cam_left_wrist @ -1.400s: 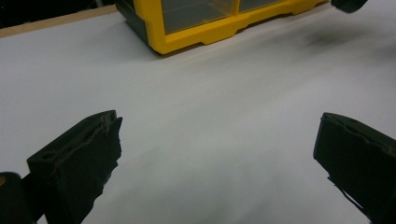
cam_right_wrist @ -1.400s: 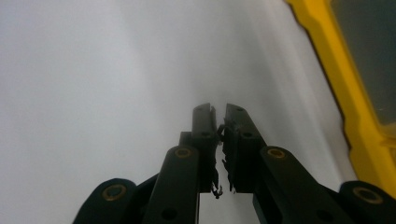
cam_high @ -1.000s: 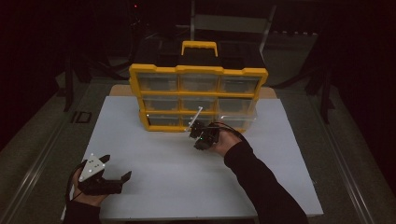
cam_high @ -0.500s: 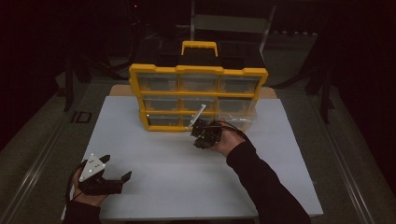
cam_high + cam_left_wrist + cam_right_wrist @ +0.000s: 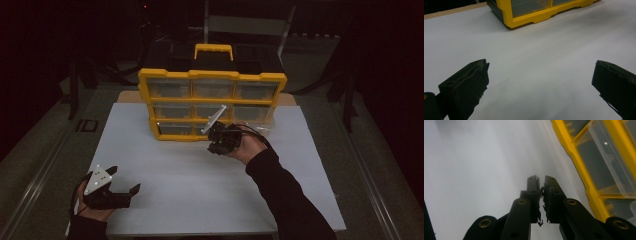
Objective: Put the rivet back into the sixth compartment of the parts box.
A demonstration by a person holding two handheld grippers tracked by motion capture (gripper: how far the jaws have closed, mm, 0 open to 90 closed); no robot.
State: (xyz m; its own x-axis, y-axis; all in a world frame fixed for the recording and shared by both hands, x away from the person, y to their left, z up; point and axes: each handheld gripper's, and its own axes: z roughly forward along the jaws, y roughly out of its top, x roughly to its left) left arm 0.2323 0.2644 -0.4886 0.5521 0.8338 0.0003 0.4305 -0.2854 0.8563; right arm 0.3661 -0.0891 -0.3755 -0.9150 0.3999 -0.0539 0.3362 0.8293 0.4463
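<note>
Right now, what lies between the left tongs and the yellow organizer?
Nothing: the left gripper view shows bare white table from the open left tongs to the organizer.

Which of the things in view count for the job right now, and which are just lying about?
In the job:
- yellow drawer organizer, standing on the white table
- right tool, jaws closed, beside the organizer's bottom row
- left tool, jaws open, low over the near table

Lying about:
- small dark item left of the table
</note>
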